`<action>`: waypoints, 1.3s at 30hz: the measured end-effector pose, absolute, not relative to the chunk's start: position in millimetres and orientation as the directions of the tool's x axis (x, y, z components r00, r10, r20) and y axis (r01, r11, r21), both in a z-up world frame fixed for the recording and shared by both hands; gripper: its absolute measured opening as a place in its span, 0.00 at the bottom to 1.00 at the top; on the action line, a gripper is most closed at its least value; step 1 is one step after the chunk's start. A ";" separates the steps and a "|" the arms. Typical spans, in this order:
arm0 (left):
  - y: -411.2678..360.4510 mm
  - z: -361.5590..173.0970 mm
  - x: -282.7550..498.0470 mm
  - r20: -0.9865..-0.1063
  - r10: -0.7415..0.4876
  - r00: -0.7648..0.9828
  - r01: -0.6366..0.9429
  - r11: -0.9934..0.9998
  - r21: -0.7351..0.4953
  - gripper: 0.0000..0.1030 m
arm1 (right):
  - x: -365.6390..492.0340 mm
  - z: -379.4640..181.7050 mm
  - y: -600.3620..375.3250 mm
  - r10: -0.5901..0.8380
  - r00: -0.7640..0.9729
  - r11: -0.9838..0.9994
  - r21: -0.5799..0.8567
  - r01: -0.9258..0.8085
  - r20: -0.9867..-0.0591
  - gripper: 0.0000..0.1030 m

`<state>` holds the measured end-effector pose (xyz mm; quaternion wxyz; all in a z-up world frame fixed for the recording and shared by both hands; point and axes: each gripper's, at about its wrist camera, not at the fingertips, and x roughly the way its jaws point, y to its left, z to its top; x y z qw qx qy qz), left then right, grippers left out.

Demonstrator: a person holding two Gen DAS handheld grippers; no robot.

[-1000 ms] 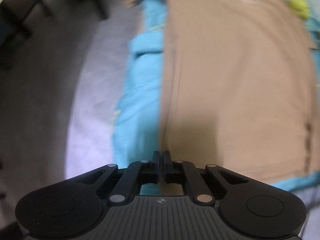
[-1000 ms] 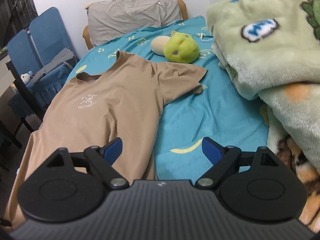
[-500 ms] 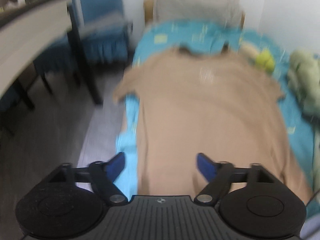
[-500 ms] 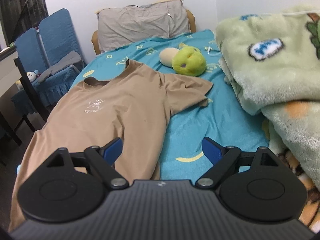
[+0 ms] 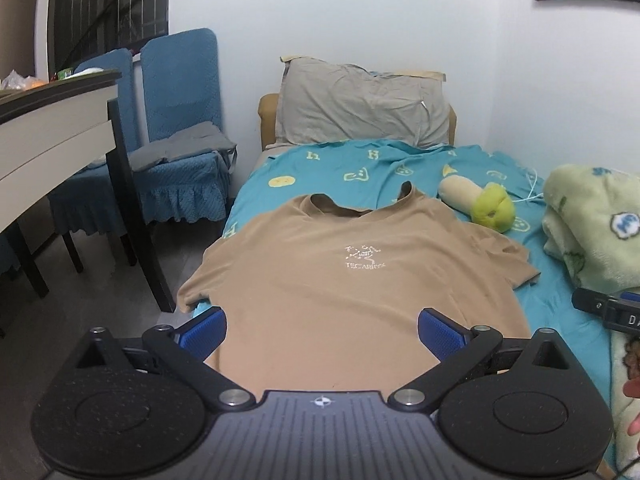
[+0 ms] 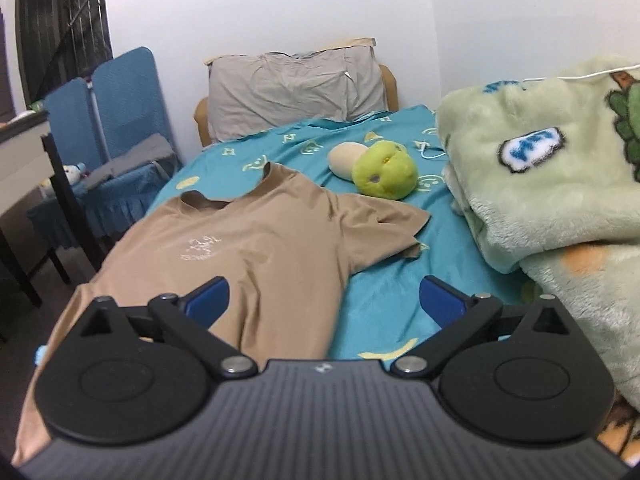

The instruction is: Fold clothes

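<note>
A tan T-shirt (image 5: pixel 352 280) (image 6: pixel 260 248) with a small white chest logo lies spread face up on the teal bed sheet (image 5: pixel 360 168) (image 6: pixel 384 280). Its collar points toward the pillow, and its left sleeve hangs off the bed's side. My left gripper (image 5: pixel 322 330) hovers above the shirt's lower part. Its jaws are opening, and its blue pads (image 5: pixel 204 328) hold nothing. My right gripper (image 6: pixel 325 298) hangs over the shirt's right hem edge and the bare sheet. Its jaws are also opening, with nothing between them.
A grey pillow (image 5: pixel 360 108) leans at the head of the bed. A green and cream plush toy (image 6: pixel 380 172) lies beside the shirt's right sleeve. A pale green fleece blanket (image 6: pixel 540 200) is heaped along the right. Blue chairs (image 5: pixel 176 128) and a desk (image 5: pixel 52 128) stand on the left.
My left gripper went from shut to wide open. It rose and tilted up from the shirt's edge to face along the bed. My right gripper's jaws widened a little.
</note>
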<state>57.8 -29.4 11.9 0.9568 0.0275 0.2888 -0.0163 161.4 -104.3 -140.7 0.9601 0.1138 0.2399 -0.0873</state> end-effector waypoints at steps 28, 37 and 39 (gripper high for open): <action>8.0 -76.4 99.7 -0.577 -0.039 0.816 -0.092 0.976 -0.196 1.00 | 227.1 -217.1 -175.6 0.152 0.887 0.481 0.817 0.319 -0.435 1.00; 22.9 -109.1 138.9 -0.616 -0.057 0.786 -0.129 0.959 -0.254 1.00 | 298.8 -270.4 -202.0 0.045 0.899 0.370 0.843 0.390 -0.436 1.00; 21.6 -116.2 146.6 -0.621 -0.050 0.782 -0.130 0.962 -0.240 1.00 | 315.6 -274.5 -201.3 -0.003 0.910 0.421 0.825 0.378 -0.416 1.00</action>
